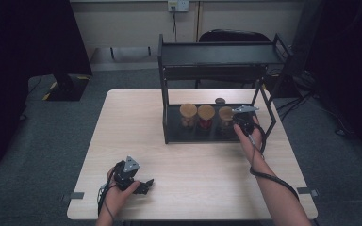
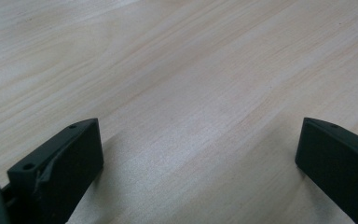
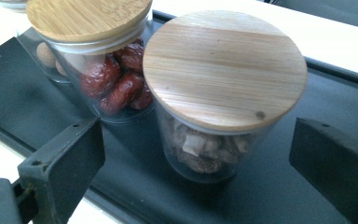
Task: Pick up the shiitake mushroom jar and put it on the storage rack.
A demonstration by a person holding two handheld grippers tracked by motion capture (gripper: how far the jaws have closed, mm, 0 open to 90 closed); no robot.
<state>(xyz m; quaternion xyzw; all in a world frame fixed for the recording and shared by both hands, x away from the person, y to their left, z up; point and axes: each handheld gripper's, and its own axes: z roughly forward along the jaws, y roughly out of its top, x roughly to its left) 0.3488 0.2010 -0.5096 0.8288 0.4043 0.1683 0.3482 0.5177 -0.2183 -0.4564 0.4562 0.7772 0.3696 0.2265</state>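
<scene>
Right tongs at the jar row on the rack's lower shelf

The table [image 1: 122, 141] carried a black two-tier rack [image 1: 217, 54]; three wooden-lidded glass jars stood on its lower shelf. The right tongs [image 3: 196, 154] stood wide, the jar of pale dried pieces [image 3: 223, 88] between the jaws, untouched, beside the jar of red dates [image 3: 107, 70]. The left tongs [image 2: 196, 154] rested wide on bare table near the person's edge.
</scene>
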